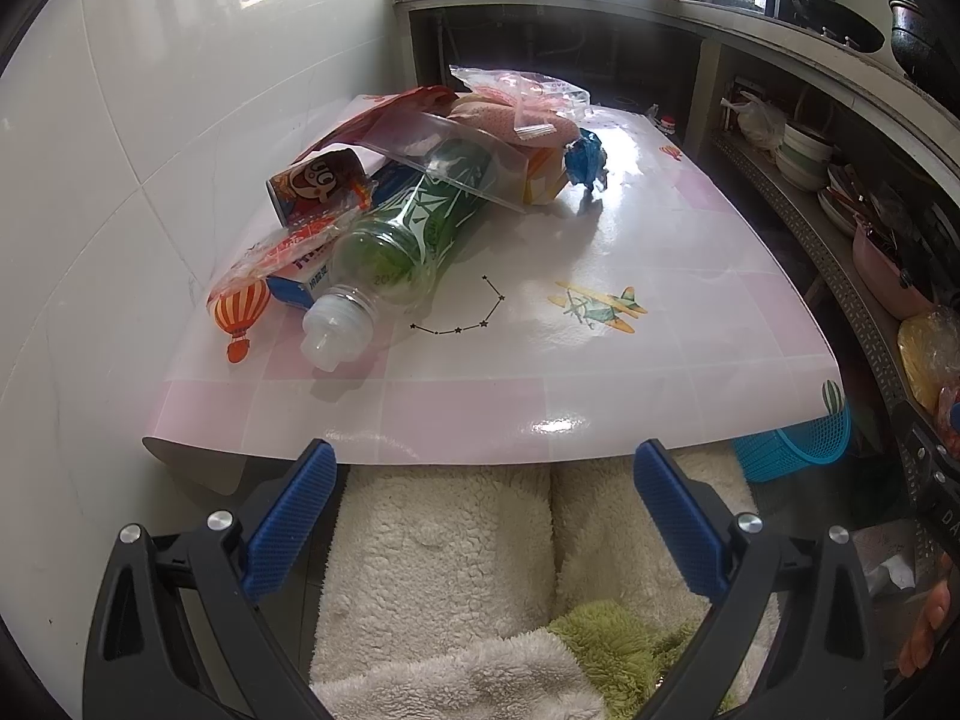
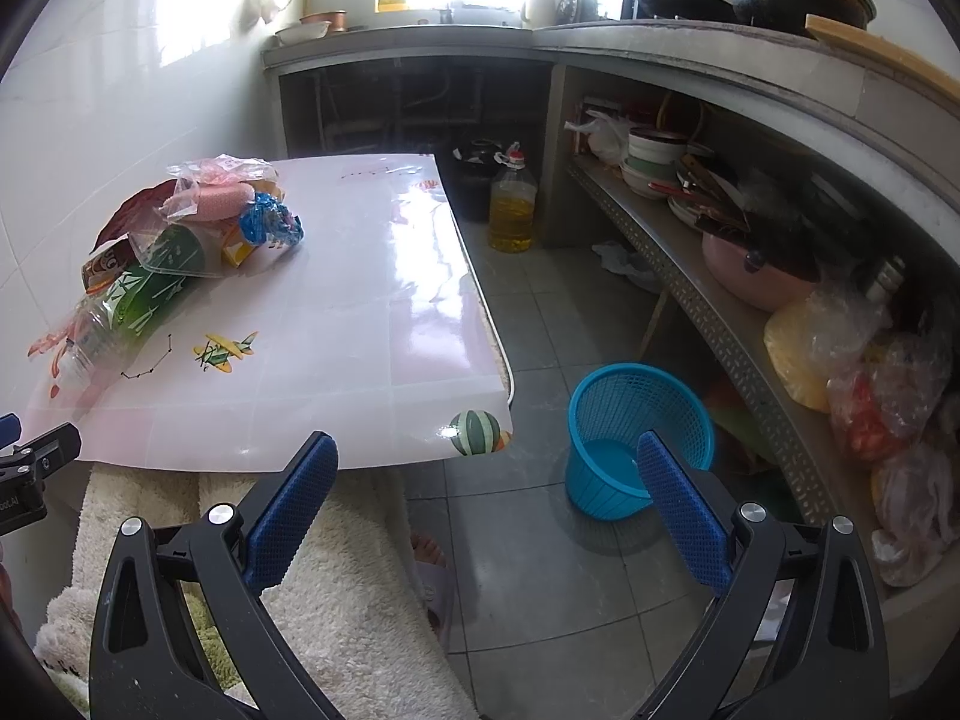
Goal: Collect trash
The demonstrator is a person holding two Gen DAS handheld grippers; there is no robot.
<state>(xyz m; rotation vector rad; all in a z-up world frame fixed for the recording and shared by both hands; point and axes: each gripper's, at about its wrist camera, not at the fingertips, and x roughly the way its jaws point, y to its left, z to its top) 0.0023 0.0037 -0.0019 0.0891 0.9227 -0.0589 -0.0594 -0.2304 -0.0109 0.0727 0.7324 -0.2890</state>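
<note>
The left gripper (image 1: 485, 468) sits low in the left wrist frame, its blue pads spread wide with nothing between them, just short of the table (image 1: 600, 408) edge. The right gripper (image 2: 487, 462) is likewise spread and empty, at the bottom of the right wrist frame, over the table's near corner and the floor.

The trash lies in a heap on the left half of the table, against the tiled wall. In the left wrist frame it fills the centre-left: a green bottle (image 1: 414, 240) lying on its side with its white cap (image 1: 327, 336) toward the camera, a clear bag (image 1: 456, 150) draped over its far end, a red can (image 1: 318, 183) to its left, a blue-and-white carton (image 1: 294, 291) partly under it, a pink bag (image 1: 516, 102) on top at the back, and a blue wrapper (image 1: 585, 159) at the heap's right edge.

A blue basket (image 2: 636, 438) stands upright on the floor at lower right of the right wrist frame, near the table's corner; nothing can be seen in it. A yellow oil jug (image 2: 512, 210) stands on the floor beyond the table
</note>
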